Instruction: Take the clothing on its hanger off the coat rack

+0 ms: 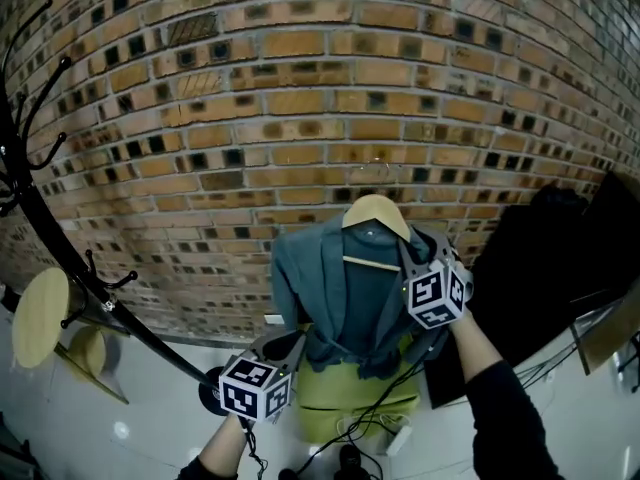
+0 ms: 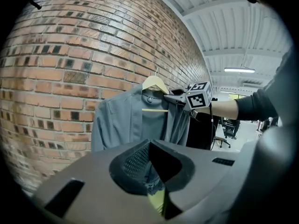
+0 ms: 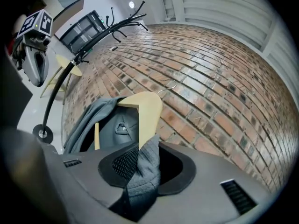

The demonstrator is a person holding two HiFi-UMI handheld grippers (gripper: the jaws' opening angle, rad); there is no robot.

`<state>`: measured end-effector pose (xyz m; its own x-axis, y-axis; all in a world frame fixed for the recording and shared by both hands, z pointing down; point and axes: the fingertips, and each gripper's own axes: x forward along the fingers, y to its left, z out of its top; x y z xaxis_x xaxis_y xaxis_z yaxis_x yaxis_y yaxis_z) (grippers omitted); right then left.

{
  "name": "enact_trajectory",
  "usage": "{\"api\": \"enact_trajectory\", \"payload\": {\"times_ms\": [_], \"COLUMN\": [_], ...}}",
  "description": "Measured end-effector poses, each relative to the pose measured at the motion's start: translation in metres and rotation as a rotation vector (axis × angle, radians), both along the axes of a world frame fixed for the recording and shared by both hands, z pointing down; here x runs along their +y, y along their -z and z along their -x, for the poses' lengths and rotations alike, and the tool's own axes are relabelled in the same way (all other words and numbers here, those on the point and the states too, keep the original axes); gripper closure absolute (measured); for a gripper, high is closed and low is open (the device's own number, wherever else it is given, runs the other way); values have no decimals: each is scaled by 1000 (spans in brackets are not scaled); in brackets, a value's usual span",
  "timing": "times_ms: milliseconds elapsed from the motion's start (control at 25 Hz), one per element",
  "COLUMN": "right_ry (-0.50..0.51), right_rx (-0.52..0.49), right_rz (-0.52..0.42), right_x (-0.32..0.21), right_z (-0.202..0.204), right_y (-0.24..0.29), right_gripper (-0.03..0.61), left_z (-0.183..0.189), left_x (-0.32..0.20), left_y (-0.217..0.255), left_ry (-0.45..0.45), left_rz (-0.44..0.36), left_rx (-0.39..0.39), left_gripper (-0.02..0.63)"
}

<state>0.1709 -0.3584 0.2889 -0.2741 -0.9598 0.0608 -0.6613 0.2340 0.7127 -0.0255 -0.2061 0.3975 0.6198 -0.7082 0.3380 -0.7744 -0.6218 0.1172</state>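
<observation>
No word, number or brand can be read anywhere. The nearer marker cube (image 1: 255, 388) and the farther marker cube (image 1: 437, 293) carry only black-and-white square patterns, with no letters or digits among them. A small tag (image 3: 122, 129) sits inside the collar of the clothing (image 2: 117, 120), too small and blurred to tell whether it bears print at all.

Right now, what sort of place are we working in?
Probably an indoor office or workshop space: a brick wall, a coat rack beside it, and, in the left gripper view, a ribbed ceiling with a strip light over an office chair.
</observation>
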Motion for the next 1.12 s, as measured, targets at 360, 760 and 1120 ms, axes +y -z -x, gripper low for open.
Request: {"api": "enact_trajectory", "payload": {"times_ms": [360, 760, 1120], "right_ry": [-5, -9, -25], "right_rx": [16, -43, -81], "right_rz": [111, 280, 449], "right_x": [-21, -47, -54], "right_z": [-9, -23, -19], "right_y": [-111, -278, -422], "right_gripper": [499, 499, 506], "left_z": [-12, -38, -48], "left_x": [-30, -50, -63], "left_y": [-64, -172, -239], "left_ry": [14, 30, 35], "left_rz": [76, 216, 290], "left_rx": [-4, -13, -12], "left_gripper": [607, 607, 607]}}
